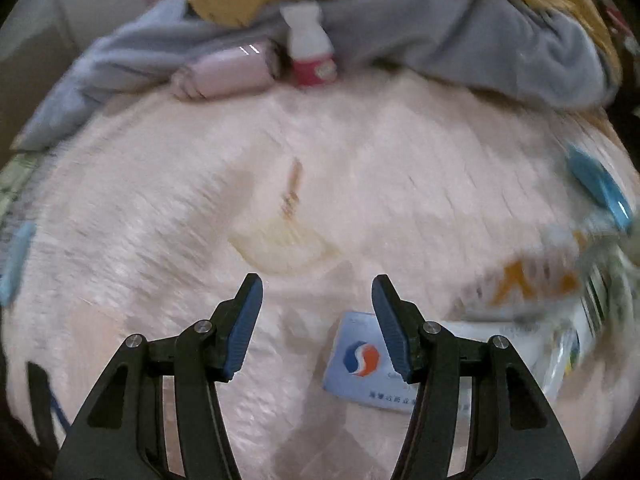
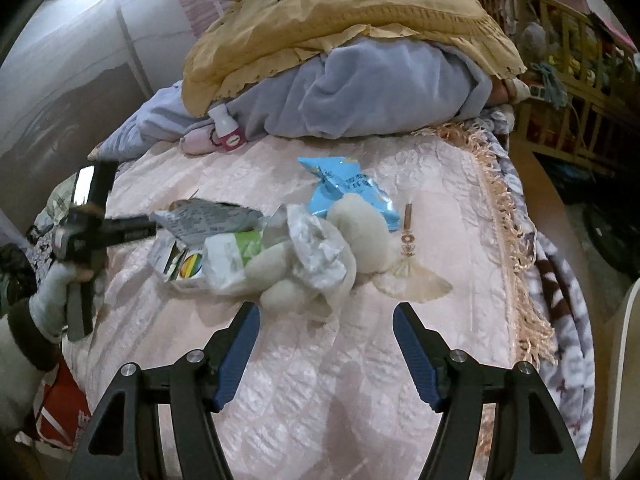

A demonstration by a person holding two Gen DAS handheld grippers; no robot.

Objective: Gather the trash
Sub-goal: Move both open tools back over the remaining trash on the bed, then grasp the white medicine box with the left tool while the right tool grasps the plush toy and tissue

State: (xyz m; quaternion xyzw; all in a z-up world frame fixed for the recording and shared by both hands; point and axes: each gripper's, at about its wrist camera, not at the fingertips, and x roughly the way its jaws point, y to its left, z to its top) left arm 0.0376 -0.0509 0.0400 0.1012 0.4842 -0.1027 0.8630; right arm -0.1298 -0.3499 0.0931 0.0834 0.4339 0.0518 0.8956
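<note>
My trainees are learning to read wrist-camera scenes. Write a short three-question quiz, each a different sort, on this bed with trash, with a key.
1. True or false: the right gripper holds a wrapper.
2. Which lies nearest the small fan? A the blue snack bag; B the red-based bottle; C the yellow pillow.
3. Fill in: the bottle leans against the grey ____.

Key: 1 false, its jaws are open and empty; 2 A; 3 blanket.

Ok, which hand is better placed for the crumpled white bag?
Right, probably: the crumpled white bag lies straight ahead of the right gripper and its open fingers, while the left gripper points at the pile's left edge, by the grey wrapper.
</note>
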